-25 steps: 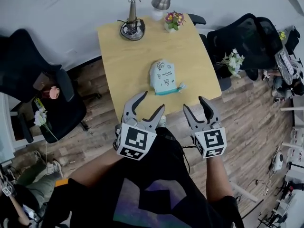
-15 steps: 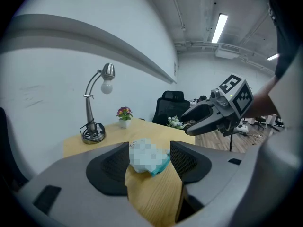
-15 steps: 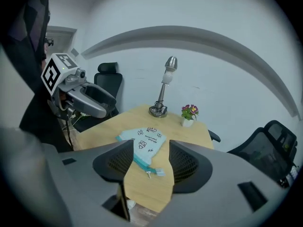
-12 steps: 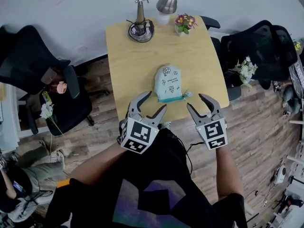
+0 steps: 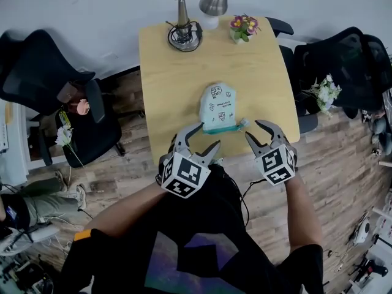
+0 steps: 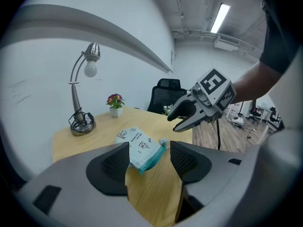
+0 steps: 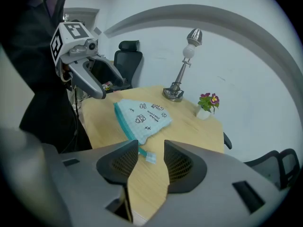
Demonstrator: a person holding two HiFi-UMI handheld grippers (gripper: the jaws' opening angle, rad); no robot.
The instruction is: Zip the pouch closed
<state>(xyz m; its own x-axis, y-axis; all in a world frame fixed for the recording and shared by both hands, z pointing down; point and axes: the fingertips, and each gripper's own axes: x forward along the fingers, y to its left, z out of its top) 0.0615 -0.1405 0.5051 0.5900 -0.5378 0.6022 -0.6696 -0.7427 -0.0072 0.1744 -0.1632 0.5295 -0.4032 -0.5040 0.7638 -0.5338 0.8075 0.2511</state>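
At the far left, a black office chair [image 5: 46, 90] stands beside the wooden counter [image 5: 174, 72]. Next comes the left gripper [image 5: 207, 136], held low over the counter's near edge, its jaws spread wide with nothing between them. Just past its tips lies the pouch [image 5: 217, 108], a pale blue-green one printed with little drawings. It lies flat near the counter's middle, with its teal zipper edge turned toward the person. A small zipper tab [image 5: 242, 122] sticks out from the pouch's right corner.

The right gripper [image 5: 253, 130] hovers just beside that tab, pointing down. Its jaws have just been closing and now stand about half apart. From its own view the tab lines up with the gap between them, but the pads look clear of it, though I can't be sure how near they are.

Along the far edge stand a desk lamp [image 5: 187, 26] and a small pot of flowers [image 5: 243, 28]. Another black chair [image 5: 343, 60] stands off to the right.
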